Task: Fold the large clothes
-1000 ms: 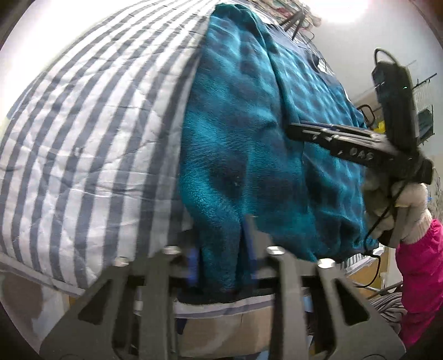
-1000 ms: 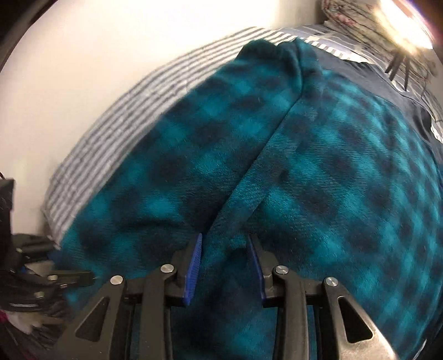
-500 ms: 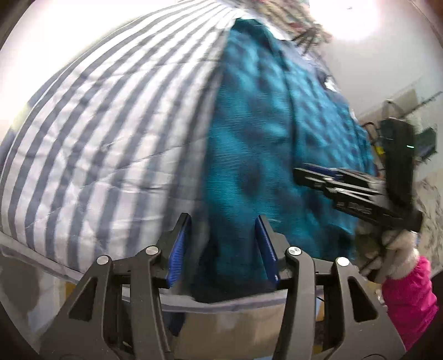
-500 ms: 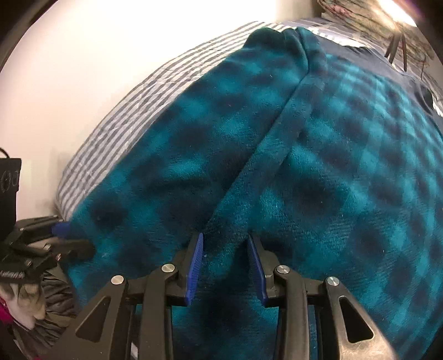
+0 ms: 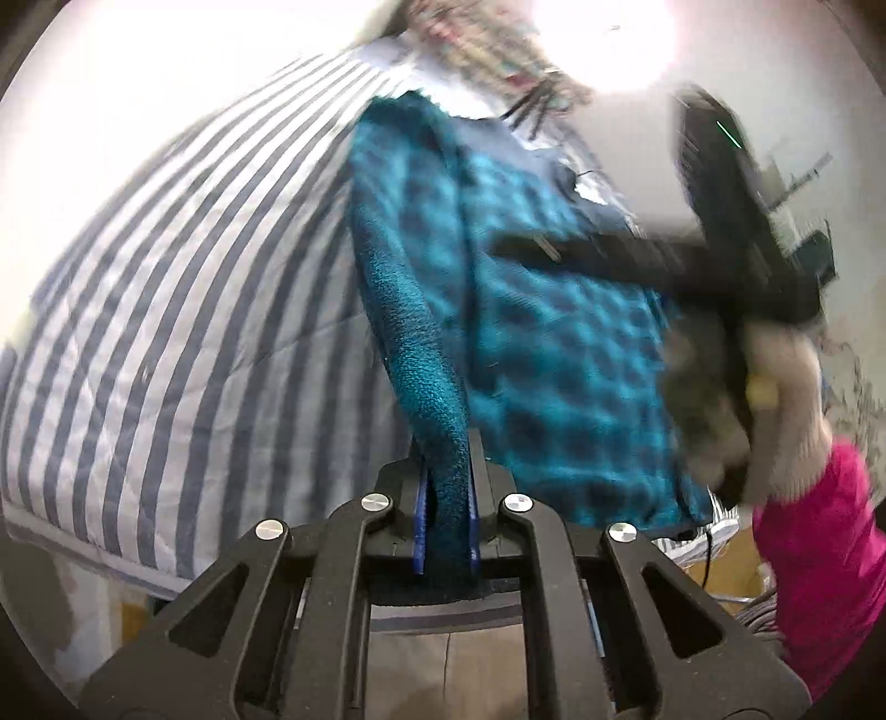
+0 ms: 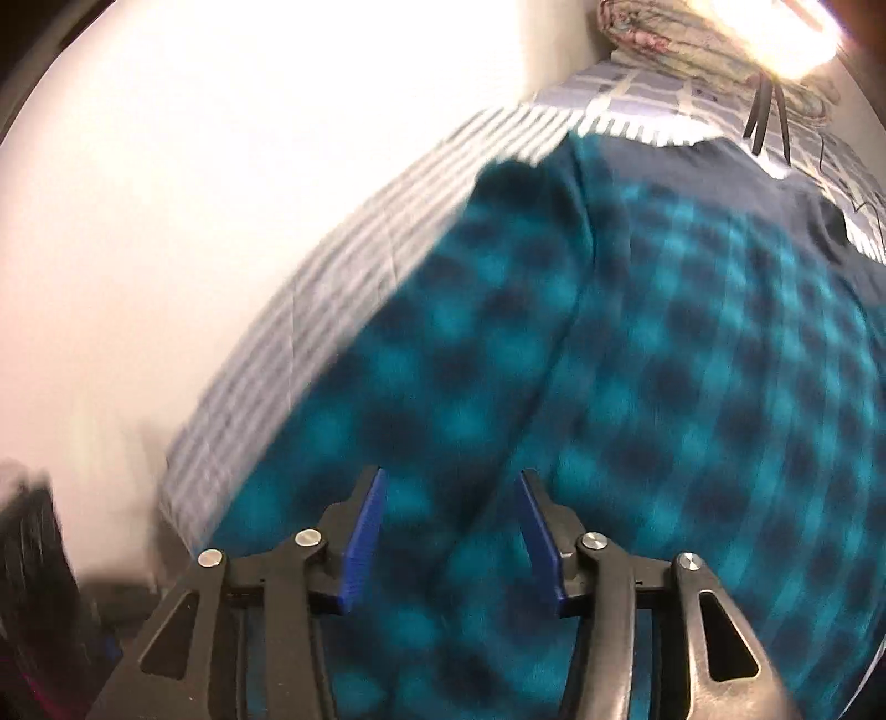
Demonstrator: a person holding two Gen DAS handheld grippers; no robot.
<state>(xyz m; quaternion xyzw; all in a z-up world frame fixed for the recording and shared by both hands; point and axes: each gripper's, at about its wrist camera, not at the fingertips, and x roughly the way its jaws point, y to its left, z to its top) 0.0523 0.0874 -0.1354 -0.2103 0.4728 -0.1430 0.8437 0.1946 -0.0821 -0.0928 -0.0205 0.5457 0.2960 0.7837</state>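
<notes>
The striped bedspread [image 5: 183, 310] covers the left part of the bed and is bare there, which leaves room for cloth to be laid over. Next to it, running from the near edge of the bed toward the far end, lies the teal checked fleece garment [image 5: 554, 354], spread flat with a thick rolled edge along its left side. The left gripper [image 5: 443, 515] is at the near edge of the bed and its jaws are closing on that rolled edge; the fleece is pinched between the blue pads [image 5: 419, 526], and the cloth rises toward them in a taut ridge, so this corner looks ready to be carried over for a fold. Further right the right gripper [image 6: 448, 526] hangs over the middle of the garment's near end, above a seam-like ridge in the fleece [image 6: 570, 310]; its jaws are opening and stand apart with nothing pressed between them, only cloth below the gap. Judging by that, it has no hold at this moment and would need a fresh pinch on the near edge to match the left side, so that both corners can travel together. In the left view, the gloved hand [image 5: 775, 399] holding that gripper is blurred, with a pink sleeve [image 5: 825, 559] below it at the right. A bundle of patterned cloth [image 6: 714, 39] sits at the far end of the bed.
</notes>
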